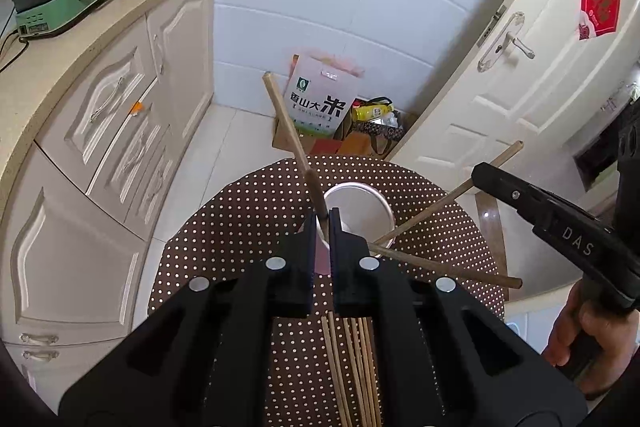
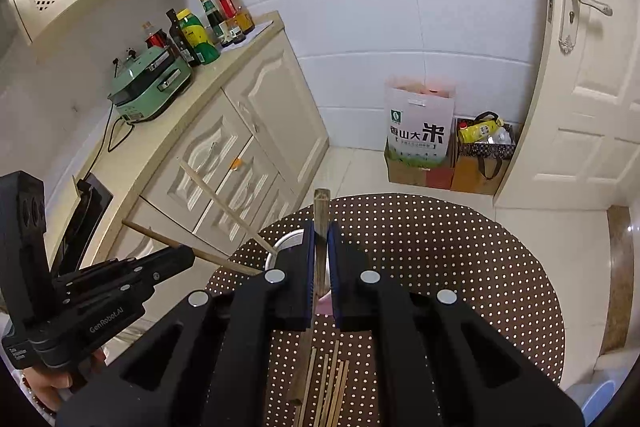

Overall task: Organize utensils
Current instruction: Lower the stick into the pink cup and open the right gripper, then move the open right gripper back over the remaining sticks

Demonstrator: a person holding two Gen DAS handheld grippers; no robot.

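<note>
Midway: left gripper [image 1: 323, 227] and right gripper [image 2: 321, 239], jaws each clamped on one wooden chopstick, hover over the round metal cup [image 1: 360, 205]. One chopstick [image 1: 444, 265] leans inside; a bundle [image 1: 352, 367] remains on the polka-dot counter [image 1: 240, 227].

Both wrist cameras look steeply down, close over the shared dotted table [image 1: 240, 227], facing the tiled corner.
</note>
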